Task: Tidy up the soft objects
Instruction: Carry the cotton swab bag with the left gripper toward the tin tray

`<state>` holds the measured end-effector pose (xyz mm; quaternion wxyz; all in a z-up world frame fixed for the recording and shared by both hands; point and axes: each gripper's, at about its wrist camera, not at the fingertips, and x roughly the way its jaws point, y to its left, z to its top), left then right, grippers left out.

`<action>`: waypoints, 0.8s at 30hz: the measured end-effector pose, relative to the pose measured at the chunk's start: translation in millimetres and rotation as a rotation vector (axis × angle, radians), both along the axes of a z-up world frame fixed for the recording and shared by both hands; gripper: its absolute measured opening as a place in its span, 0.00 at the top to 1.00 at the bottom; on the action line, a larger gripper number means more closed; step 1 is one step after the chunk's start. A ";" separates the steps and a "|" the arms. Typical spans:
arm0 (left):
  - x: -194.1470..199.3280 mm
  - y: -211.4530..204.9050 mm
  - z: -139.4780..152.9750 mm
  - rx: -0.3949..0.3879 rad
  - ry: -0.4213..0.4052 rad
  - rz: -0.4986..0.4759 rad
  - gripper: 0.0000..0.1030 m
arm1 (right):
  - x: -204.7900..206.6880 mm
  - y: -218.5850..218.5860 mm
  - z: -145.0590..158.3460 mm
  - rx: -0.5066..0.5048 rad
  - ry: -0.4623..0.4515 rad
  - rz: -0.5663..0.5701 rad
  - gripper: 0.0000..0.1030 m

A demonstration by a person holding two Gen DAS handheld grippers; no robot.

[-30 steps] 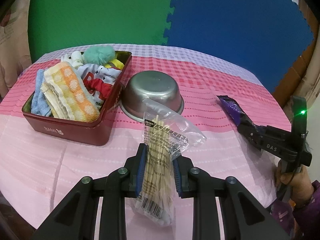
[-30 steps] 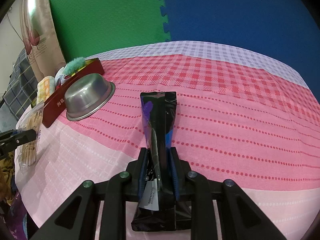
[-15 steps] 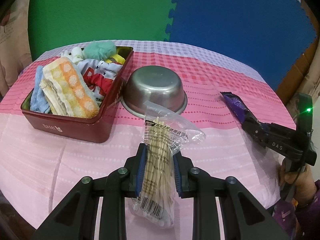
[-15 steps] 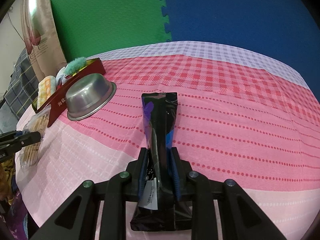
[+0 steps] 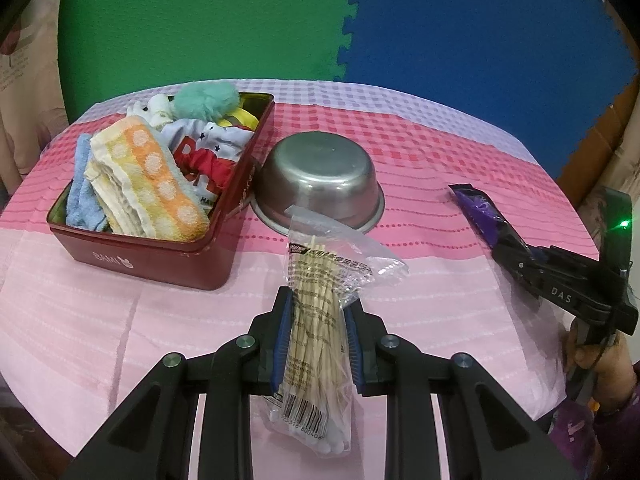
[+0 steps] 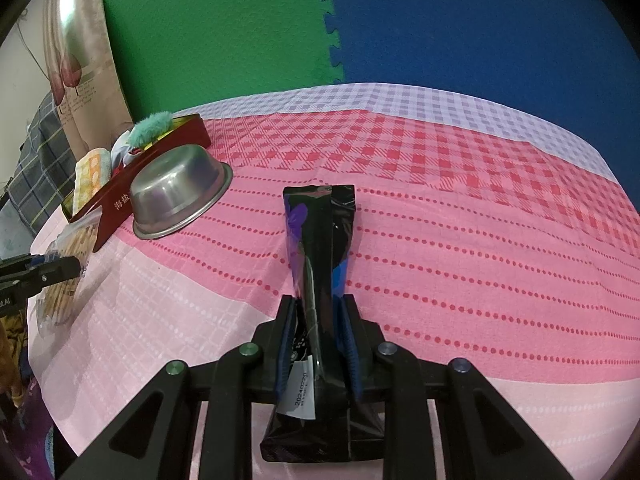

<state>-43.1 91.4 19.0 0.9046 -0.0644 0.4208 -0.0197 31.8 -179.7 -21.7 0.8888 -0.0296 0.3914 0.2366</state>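
Jaws clamped: left gripper (image 5: 317, 322) on swab bag (image 5: 320, 312), right gripper (image 6: 317, 330) on dark packet (image 6: 320, 264); beyond steel bowl (image 5: 320, 178), pink-clothed bench (image 5: 440, 152), green-and-blue foam wall (image 5: 344, 20).

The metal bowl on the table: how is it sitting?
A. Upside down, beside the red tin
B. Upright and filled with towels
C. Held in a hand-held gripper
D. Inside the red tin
A: the metal bowl rests rim-down on the tablecloth, its flat base facing up, right next to the red tin of folded cloths.
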 end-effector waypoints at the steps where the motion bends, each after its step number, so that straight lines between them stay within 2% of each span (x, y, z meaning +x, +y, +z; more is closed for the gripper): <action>1: 0.3 0.7 1.0 0.005 -0.001 0.001 0.78 | 0.3 0.0 -0.1 0.000 0.000 0.000 0.77; 13: 8.3 13.7 23.9 0.054 -0.047 0.021 0.78 | -1.0 0.8 -0.2 -0.004 -0.003 0.002 0.77; 17: 8.7 23.7 30.6 0.034 -0.057 0.039 0.78 | -0.7 0.8 -0.1 -0.004 -0.003 0.005 0.77; 22: 8.0 41.1 44.4 0.046 -0.076 0.067 0.79 | -0.2 0.0 0.1 -0.005 -0.003 0.006 0.77; 24: 8.6 48.5 48.0 0.020 -0.063 0.065 0.81 | -0.3 0.3 0.2 -0.005 -0.003 0.007 0.77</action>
